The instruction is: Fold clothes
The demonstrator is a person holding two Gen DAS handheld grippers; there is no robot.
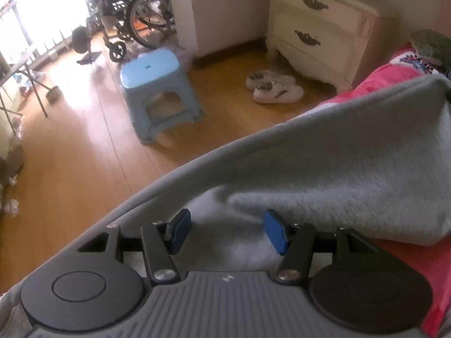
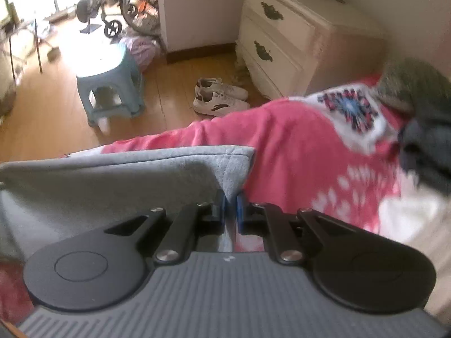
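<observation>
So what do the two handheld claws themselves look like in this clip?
Both look identical. The left claw and right claw each have a grey ribbed body with a small white mark at its front edge, two round black discs at the sides, black linkage arms with silver rivets, and flat blue pads on the fingertips. No cables, hands or sleeves show in either view.

One grey garment (image 1: 352, 163) lies on one pink-and-white blanket (image 2: 296, 152). Two white sneakers (image 1: 274, 86) sit on the floor beside one cream nightstand (image 1: 318, 28), which has two drawers. One blue stool (image 1: 157, 90) stands nearby, and one wheelchair (image 1: 135, 14) stands farther back.
</observation>
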